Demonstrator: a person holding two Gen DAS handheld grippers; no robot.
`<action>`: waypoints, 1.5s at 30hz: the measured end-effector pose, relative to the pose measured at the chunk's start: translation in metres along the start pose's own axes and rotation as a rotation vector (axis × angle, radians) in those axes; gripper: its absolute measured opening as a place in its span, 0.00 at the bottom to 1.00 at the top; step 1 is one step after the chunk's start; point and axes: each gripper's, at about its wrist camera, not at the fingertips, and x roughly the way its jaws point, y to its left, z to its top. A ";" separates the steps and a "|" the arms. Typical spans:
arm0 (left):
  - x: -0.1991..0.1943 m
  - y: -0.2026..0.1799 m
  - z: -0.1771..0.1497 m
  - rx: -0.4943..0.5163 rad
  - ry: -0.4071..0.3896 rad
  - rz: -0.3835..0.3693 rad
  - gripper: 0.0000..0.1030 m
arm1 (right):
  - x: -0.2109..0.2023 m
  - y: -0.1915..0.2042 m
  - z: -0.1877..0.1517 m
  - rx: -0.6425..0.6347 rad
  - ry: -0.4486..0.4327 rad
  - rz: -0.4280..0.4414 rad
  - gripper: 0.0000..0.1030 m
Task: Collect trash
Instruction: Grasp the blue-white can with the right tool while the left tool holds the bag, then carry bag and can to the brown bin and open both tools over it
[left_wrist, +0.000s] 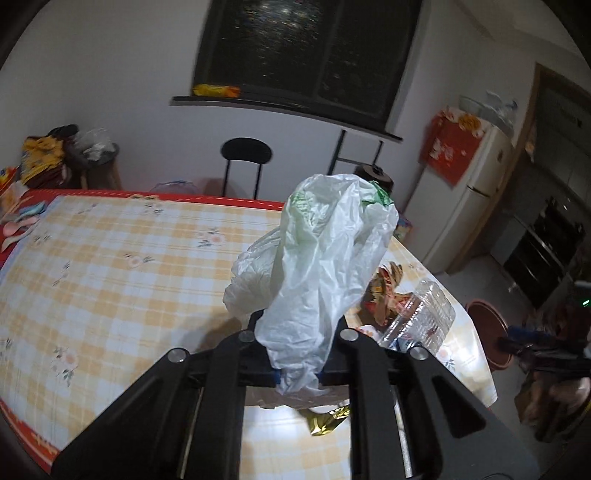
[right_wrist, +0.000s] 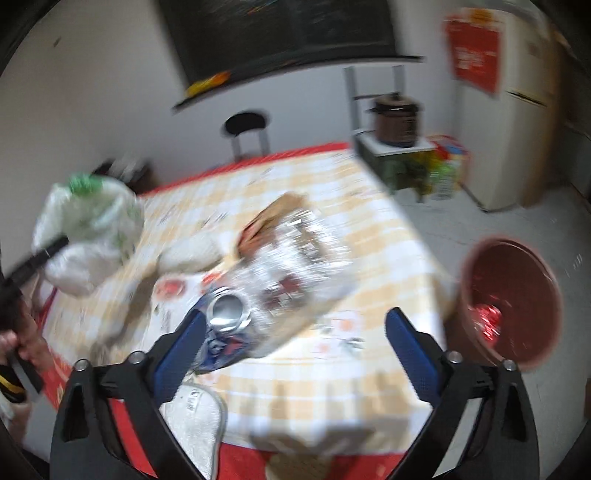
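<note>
Left gripper clamps plastic bag | right gripper wide, empty | risk: I knock the can off the table.

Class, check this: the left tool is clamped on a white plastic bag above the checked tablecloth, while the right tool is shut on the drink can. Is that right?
Not quite. The right tool is open, its blue pads spread wide with the drink can lying free beside one pad, as the right wrist view shows. The left tool does clamp the white plastic bag above the checked tablecloth.
</note>
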 end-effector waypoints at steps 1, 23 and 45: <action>-0.009 0.008 -0.003 -0.018 -0.008 0.012 0.15 | 0.011 0.007 0.000 -0.015 0.020 0.015 0.80; -0.053 0.055 -0.035 -0.170 0.012 0.066 0.15 | 0.109 0.056 -0.007 -0.120 0.148 -0.069 0.63; -0.064 0.044 -0.038 -0.172 -0.018 0.070 0.15 | 0.028 0.057 0.018 -0.125 -0.062 0.046 0.49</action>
